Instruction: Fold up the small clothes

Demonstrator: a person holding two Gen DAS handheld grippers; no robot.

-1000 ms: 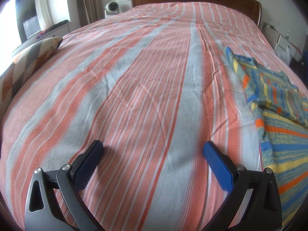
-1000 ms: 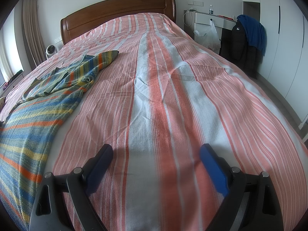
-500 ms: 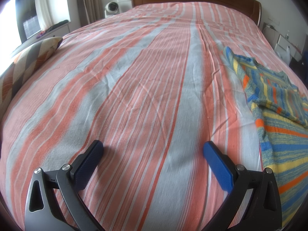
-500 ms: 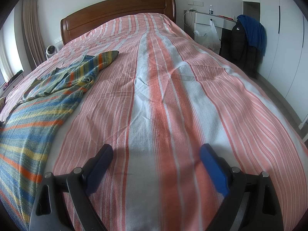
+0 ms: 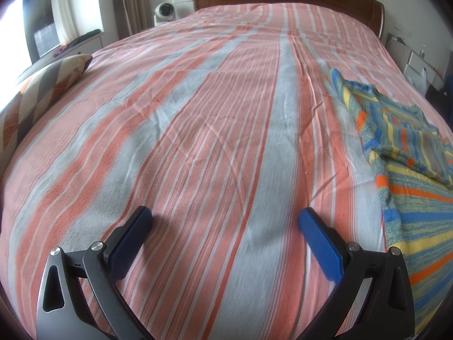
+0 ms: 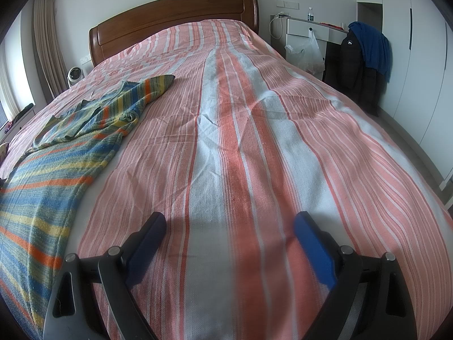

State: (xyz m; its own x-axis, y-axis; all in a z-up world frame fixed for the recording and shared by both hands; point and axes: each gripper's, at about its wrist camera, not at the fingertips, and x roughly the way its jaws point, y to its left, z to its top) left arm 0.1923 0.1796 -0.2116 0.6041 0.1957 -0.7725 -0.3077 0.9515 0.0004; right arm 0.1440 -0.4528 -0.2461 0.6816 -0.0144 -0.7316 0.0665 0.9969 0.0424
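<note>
The garment to be folded, a knitted top with blue, yellow, orange and green stripes (image 5: pixel 402 153), lay spread on the wide bed covered in a salmon, white and grey striped sheet (image 5: pixel 198 130). It occupied the strip of bed between the two grippers: at the right edge of the left wrist view and at the left edge of the right wrist view (image 6: pixel 56 164). One sleeve pointed toward the dark wooden headboard (image 6: pixel 175 17), and part of the fabric near the collar was bunched, so the top was judged not yet flattened for a fold.

The left gripper (image 5: pixel 225 222) hung over bare sheet with its blue pads spread wide and nothing between them. The right gripper (image 6: pixel 229 225) was likewise released and empty over bare sheet. Both pointed obliquely down at the bed, flanking the garment, a placement that appeared suited to reaching opposite edges simultaneously. Neither gripper touched the knit.

A striped cushion (image 5: pixel 42 90) lay at the bed's edge, well apart from the garment.
</note>
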